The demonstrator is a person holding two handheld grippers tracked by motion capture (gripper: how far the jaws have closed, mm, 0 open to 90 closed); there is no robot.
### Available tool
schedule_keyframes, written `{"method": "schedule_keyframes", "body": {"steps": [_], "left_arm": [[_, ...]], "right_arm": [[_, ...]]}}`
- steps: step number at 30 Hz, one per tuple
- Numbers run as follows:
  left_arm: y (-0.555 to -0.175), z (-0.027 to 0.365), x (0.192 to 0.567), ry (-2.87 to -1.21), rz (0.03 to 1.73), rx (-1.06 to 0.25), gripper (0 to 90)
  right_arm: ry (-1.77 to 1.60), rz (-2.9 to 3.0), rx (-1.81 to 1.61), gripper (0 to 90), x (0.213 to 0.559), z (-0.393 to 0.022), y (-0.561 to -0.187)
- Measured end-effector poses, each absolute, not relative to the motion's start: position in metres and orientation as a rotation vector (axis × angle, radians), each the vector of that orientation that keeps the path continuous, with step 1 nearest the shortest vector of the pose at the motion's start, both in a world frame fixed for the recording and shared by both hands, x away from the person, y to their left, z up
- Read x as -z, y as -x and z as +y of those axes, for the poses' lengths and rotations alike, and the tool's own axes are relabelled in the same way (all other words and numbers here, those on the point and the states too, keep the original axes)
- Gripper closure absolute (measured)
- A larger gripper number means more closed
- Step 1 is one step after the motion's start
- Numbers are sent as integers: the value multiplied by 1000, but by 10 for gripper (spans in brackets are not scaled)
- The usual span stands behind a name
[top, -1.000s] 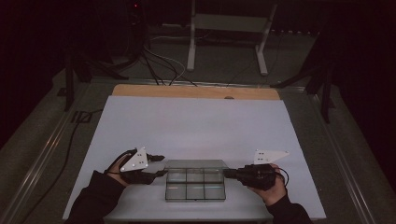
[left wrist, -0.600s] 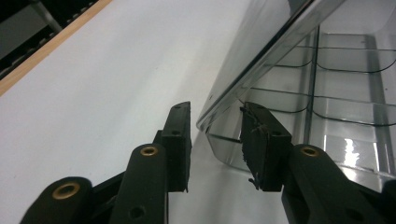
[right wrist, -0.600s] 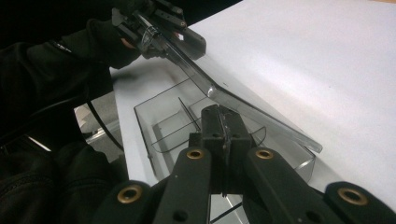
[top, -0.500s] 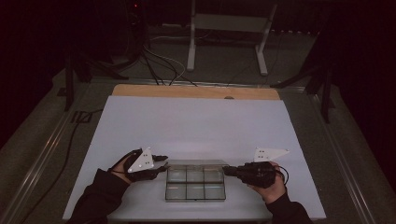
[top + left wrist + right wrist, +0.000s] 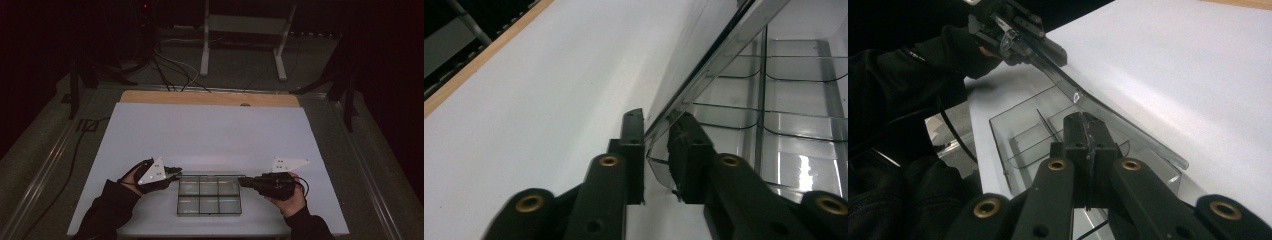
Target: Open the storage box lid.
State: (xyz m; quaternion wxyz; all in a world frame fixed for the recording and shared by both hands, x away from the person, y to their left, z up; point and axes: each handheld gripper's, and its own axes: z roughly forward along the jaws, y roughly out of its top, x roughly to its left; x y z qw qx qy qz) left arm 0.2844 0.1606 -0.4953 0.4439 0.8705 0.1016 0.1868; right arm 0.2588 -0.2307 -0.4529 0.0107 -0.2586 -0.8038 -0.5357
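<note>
Clear plastic organizer box, six compartments, sits low centre of the high view on the white table sheet. Left gripper, at the box's left edge, has just been closing; its jaws now pinch the raised lid at one corner. Right gripper, jaws pressed together, rests at the box's right edge, seemingly steadying it. Judged step: swinging the lid. Next move needs a firm pinch and a braced base.

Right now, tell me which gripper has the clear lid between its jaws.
The left gripper: its jaws have just closed on the clear lid. The right gripper has shut jaws, no lid between them.
</note>
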Motion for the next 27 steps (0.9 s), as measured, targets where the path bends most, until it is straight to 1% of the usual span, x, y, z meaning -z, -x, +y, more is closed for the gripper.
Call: {"method": "schedule_keyframes", "body": {"steps": [11, 21, 23, 24, 27], "left_arm": [[-286, 161, 496, -2156, 246, -452, 820], [-287, 162, 495, -2159, 248, -443, 820], [-287, 162, 495, -2159, 250, -447, 825], [-288, 162, 494, -2159, 253, -443, 829], [-288, 162, 494, -2159, 255, -442, 834]], "right_arm": [[807, -2525, 1639, 896, 457, -234, -259], [939, -2636, 1525, 880, 476, -250, -266], [957, -2672, 1503, 851, 479, -250, -268], [962, -2674, 1502, 808, 479, -250, -269], [974, -2718, 1507, 727, 480, -247, -270]]}}
